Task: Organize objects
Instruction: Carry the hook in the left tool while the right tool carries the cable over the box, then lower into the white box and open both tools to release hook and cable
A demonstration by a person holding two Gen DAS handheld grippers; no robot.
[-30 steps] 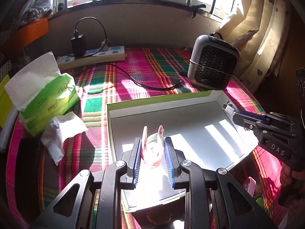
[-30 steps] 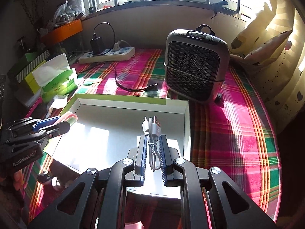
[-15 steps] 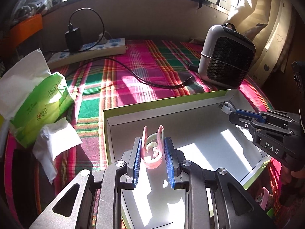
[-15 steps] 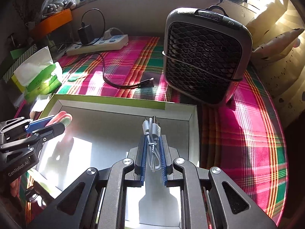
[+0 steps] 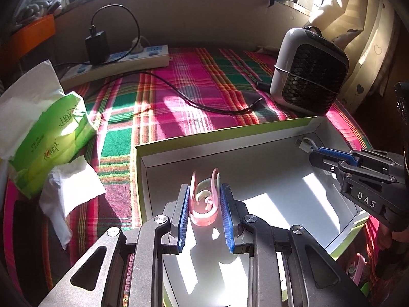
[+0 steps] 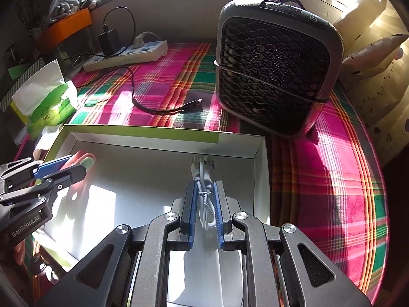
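A shallow white box with a green rim (image 5: 219, 134) (image 6: 143, 131) lies on the plaid cloth. My left gripper (image 5: 204, 192) is shut on a pink and pale green clip (image 5: 204, 199), held over the box's near left part. From the right wrist view that gripper (image 6: 76, 165) and its clip (image 6: 85, 158) show at the box's left side. My right gripper (image 6: 204, 189) is shut on a bundled white cable (image 6: 203, 179) over the box's far right corner. The left wrist view shows the right gripper (image 5: 313, 153) and the cable's plugs (image 5: 305, 144) there.
A grey fan heater (image 6: 276, 69) (image 5: 306, 71) stands behind the box's right corner. A black cable (image 5: 194, 102) runs from a charger on a white power strip (image 5: 120, 62). A green tissue pack (image 5: 46, 133) and a loose tissue (image 5: 71, 194) lie left of the box.
Both grippers have moved forward and lower over the box, the heater and far rim looming larger. Each keeps its hold, the left on the clip and the right on the cable.
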